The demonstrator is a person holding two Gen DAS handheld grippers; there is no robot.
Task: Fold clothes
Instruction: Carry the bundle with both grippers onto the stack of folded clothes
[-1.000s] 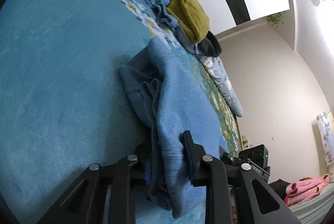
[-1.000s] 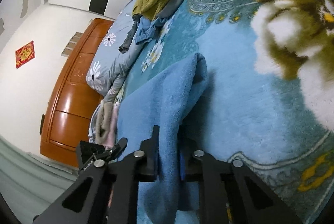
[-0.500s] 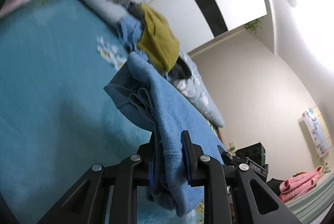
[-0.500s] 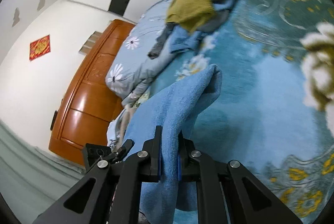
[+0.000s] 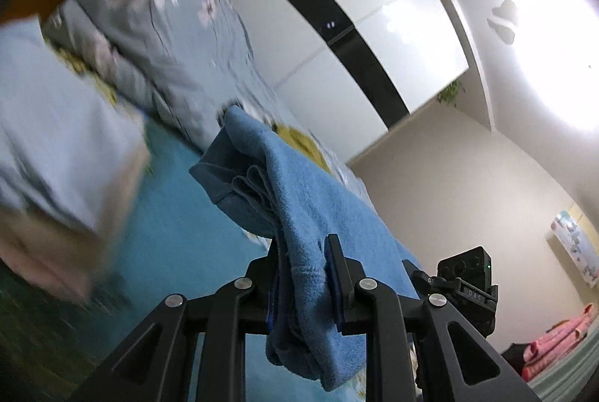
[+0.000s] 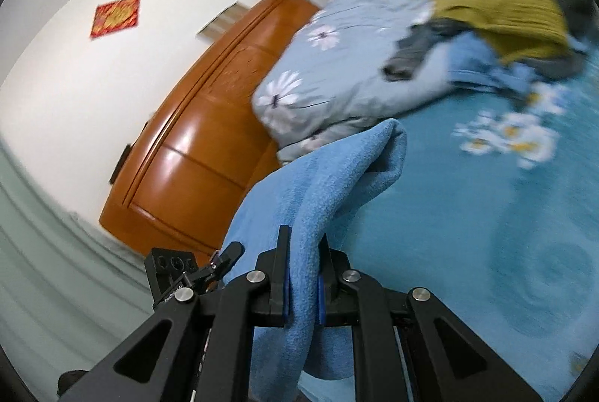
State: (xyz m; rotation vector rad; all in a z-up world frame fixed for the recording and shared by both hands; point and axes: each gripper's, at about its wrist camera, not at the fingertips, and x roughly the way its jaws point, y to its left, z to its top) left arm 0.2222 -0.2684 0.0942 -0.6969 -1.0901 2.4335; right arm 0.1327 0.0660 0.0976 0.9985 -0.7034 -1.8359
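Observation:
A light blue fleece garment (image 5: pixel 299 200) hangs folded between my two grippers, lifted off the teal bed blanket (image 5: pixel 179 237). My left gripper (image 5: pixel 305 274) is shut on one end of it. My right gripper (image 6: pixel 301 271) is shut on the other end of the same blue garment (image 6: pixel 322 185). The right gripper shows in the left wrist view (image 5: pixel 464 286), and the left gripper shows in the right wrist view (image 6: pixel 179 274). The cloth drapes over both pairs of jaws and hides the pads.
A pile of unfolded clothes with a mustard sweater (image 6: pixel 501 1) on top lies at the far side of the blanket. A flowered grey quilt (image 6: pixel 329 72) lies against the wooden headboard (image 6: pixel 194 155). A blurred folded pale stack (image 5: pixel 63 155) sits at the left. Pink cloth (image 5: pixel 558 338) lies off the bed.
Both grippers have lifted the blue garment off the blanket and tilted upward and swung left. The views now show the headboard, quilt and walls instead of mostly blanket.

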